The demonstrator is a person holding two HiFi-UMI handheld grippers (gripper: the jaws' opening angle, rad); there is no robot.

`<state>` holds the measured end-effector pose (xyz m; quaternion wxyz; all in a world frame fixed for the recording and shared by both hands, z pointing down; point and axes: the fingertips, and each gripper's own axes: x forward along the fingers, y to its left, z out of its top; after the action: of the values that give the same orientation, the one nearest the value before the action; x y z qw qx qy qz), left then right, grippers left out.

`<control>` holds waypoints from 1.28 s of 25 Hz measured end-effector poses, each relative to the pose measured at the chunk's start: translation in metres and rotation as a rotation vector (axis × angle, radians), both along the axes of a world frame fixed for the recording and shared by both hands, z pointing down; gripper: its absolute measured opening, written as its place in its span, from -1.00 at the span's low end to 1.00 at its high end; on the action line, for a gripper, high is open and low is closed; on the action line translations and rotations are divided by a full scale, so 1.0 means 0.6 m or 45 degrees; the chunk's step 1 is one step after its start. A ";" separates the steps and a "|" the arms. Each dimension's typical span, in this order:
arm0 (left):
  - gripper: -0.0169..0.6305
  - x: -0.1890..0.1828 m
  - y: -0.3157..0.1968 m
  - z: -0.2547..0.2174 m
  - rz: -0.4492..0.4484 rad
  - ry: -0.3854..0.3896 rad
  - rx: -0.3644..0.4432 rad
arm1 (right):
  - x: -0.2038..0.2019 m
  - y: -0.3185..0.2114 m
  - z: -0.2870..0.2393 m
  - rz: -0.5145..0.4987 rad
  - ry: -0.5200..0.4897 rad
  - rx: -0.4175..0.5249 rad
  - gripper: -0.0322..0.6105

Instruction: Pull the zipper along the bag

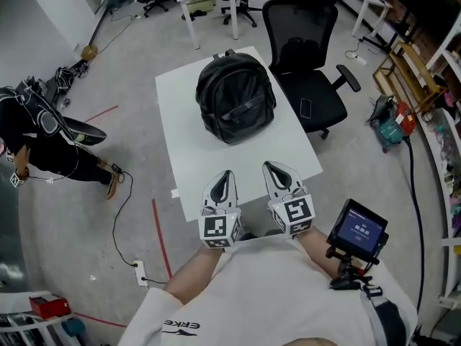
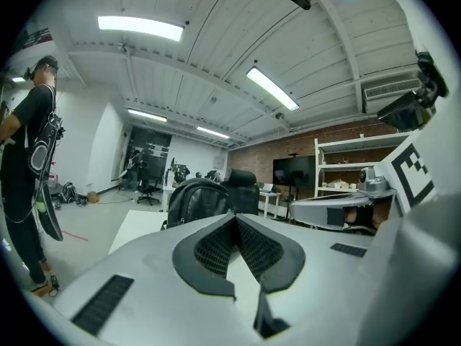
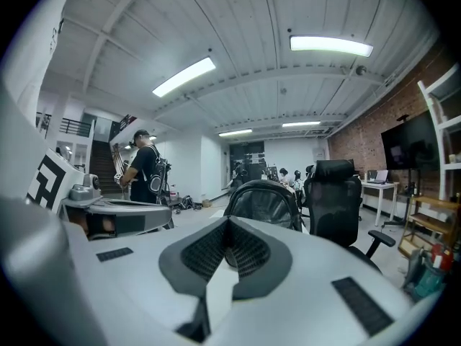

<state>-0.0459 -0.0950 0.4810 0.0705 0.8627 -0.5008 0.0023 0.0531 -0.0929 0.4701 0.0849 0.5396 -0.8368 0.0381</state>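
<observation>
The bag point(image 1: 235, 96) is sitting straight ahead of the left gripper point(image 1: 227, 176) and right gripper point(image 1: 270, 168) — both closed, empty — roughly equidistant, across the tabletop point(image 1: 181, 146).

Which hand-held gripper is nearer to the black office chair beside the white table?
Right. The right hand-held gripper is over the front edge of the white table, on the side of the black office chair; the left hand-held gripper is beside it, farther away.

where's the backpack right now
In the head view the black backpack sits on the far half of the white table, beyond the left gripper and right gripper, with a black office chair just to its right.
</observation>
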 end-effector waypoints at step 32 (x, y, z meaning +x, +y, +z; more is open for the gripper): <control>-0.94 0.034 -0.338 0.029 -0.237 -0.094 -0.096 | 0.214 -0.431 0.032 0.081 0.069 -0.032 -0.89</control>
<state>-0.0254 -0.2975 0.4986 0.0844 0.8085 -0.5806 0.0461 0.1815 -0.3516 0.4893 0.1131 0.5656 -0.8161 0.0367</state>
